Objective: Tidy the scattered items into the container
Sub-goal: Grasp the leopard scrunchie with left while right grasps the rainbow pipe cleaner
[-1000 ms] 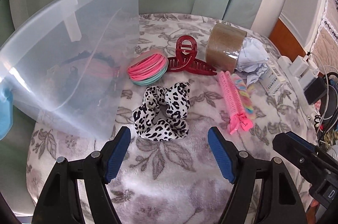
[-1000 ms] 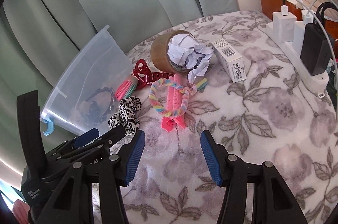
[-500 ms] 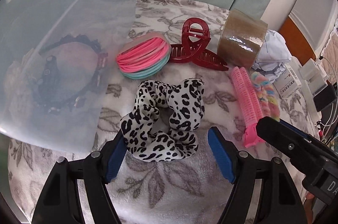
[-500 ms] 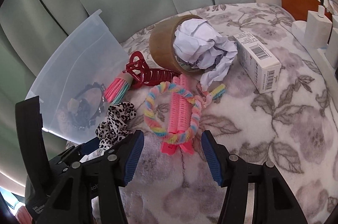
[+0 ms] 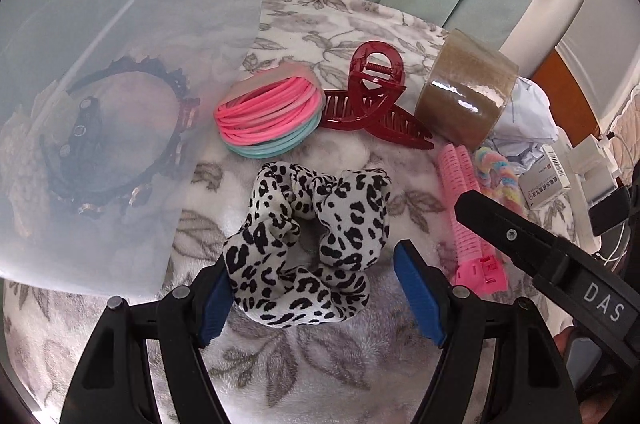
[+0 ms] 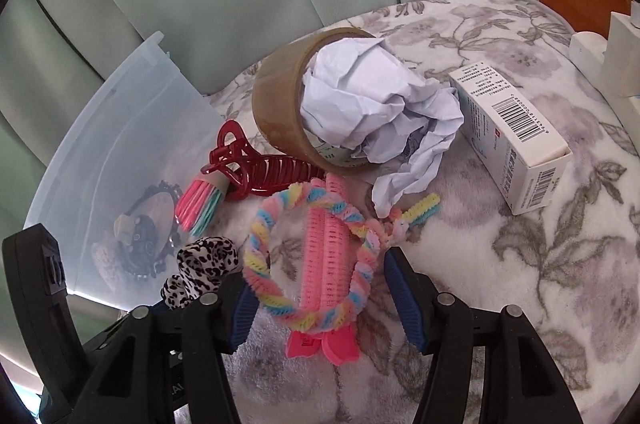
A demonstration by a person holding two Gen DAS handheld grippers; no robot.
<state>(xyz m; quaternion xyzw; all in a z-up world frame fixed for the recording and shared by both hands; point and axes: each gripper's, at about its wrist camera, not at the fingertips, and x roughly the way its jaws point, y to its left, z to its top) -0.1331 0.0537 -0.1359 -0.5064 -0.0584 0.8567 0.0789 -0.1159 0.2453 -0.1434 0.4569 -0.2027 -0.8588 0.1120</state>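
Two tools, both spread wide, straddling hair items.
Left tool (image 5: 316, 298) brackets the leopard scrunchie (image 5: 310, 244) beside the clear container (image 5: 120, 24); right tool (image 6: 316, 304) brackets the pink curler (image 6: 326, 264).

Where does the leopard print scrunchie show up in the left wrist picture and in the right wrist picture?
Left wrist: the leopard print scrunchie lies low in the centre, between the open fingers of the left gripper.
Right wrist: only part shows, lower left, beside the container.
Shared landmark: the red claw clip.
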